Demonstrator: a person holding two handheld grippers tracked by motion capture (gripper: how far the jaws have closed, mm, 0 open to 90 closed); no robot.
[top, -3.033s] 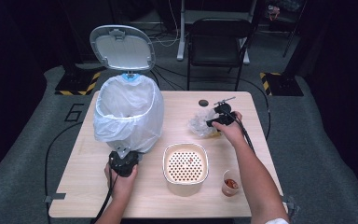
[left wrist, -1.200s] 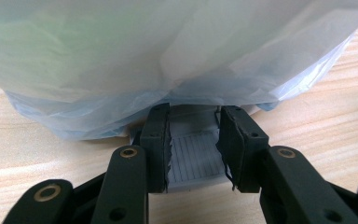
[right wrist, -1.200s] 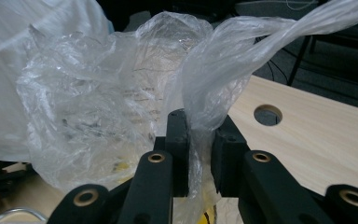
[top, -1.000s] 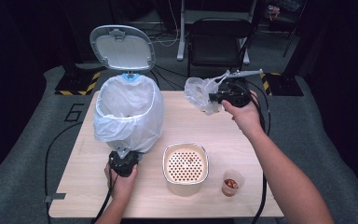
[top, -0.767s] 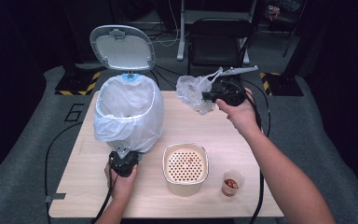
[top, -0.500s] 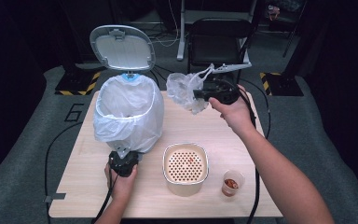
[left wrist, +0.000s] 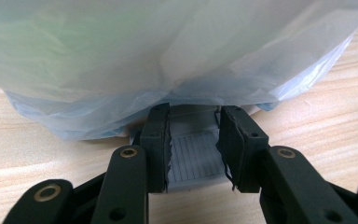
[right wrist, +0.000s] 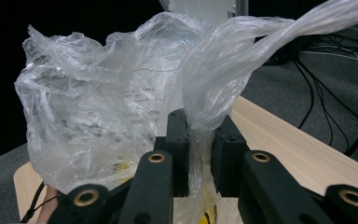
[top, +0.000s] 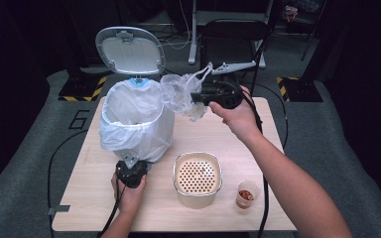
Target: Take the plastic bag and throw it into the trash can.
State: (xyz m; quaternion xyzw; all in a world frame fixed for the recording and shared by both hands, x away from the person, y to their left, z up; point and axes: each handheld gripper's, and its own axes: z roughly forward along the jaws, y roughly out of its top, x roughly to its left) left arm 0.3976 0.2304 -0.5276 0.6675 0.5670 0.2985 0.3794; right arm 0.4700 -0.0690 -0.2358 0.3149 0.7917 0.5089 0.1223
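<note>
A white bin [top: 136, 124] lined with a pale plastic bag stands on the table's left, its grey lid [top: 130, 49] raised. My left gripper [top: 130, 168] sits low at the bin's front. In the left gripper view, that gripper [left wrist: 193, 126] is shut on the grey ribbed pedal [left wrist: 193, 161] under the liner. My right gripper [top: 198, 96] hangs in the air just right of the bin's mouth, shut on a crumpled clear plastic bag [top: 178, 91]. The bag [right wrist: 98, 107] bulges left of the right gripper [right wrist: 200, 126], and a twisted strip of it runs between the jaws.
A cream container with a perforated top [top: 197, 176] stands at the front middle of the wooden table [top: 278, 148]. A small clear cup with brown contents [top: 247, 193] is to its right. A dark folding chair [top: 233, 34] stands behind the table.
My right gripper has carried the clear bag leftward and up from the table's far right, toward the bin's open mouth. The left gripper has stayed at the pedal.
</note>
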